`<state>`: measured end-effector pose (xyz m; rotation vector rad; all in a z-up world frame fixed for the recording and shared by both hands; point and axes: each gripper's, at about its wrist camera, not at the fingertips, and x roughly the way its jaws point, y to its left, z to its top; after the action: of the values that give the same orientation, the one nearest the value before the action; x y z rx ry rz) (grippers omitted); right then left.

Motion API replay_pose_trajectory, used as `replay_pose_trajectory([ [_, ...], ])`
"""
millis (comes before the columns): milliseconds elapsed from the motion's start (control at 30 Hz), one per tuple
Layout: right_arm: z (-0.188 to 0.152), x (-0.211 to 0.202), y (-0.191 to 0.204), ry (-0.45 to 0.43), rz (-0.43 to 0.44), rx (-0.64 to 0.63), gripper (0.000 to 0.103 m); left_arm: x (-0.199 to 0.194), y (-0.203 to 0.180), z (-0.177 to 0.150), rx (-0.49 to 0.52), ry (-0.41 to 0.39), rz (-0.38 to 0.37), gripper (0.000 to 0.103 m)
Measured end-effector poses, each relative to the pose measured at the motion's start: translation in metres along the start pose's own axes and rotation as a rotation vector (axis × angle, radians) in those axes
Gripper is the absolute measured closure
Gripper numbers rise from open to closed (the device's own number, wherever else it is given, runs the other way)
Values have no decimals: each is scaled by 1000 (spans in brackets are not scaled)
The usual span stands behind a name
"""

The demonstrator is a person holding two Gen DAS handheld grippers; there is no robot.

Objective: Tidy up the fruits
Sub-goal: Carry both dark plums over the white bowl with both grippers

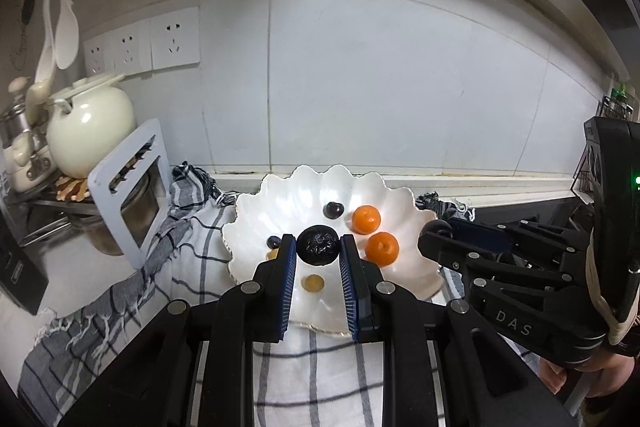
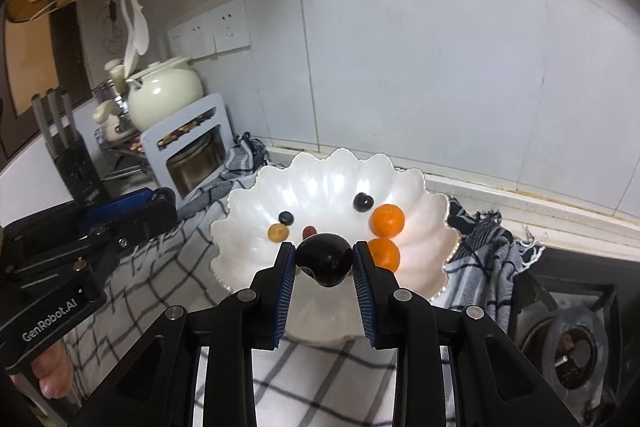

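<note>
At far left we see a cream pot on a rack, with a pale blue frame leaning in front of a steel jar. A checked cloth covers the counter, and on it sits a white scalloped bowl.

In the bowl, from left, lie a small blueberry, a tan fruit just beside it and a small red fruit, then a dark cherry toward the back and two oranges, touching, at right.

Our left gripper is clenched on a wrinkled dark fruit, held above the bowl's near half between the blue pads. Our right gripper is clenched on a smooth dark plum, also above the bowl, close to the nearer orange.

At right, beyond the cloth, we see a black stove burner.
</note>
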<state>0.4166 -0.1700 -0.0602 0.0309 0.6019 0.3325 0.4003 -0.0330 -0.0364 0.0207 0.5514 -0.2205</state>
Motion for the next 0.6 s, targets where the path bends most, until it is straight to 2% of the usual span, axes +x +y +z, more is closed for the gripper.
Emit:
replay_pose_trajectory([
  [167,12,23,-5,31,2,16,72,22,4,9,13,21,6,80],
  [600,34,81,-17,105,-22,22,72,94,23,26,1,148,-11,80],
])
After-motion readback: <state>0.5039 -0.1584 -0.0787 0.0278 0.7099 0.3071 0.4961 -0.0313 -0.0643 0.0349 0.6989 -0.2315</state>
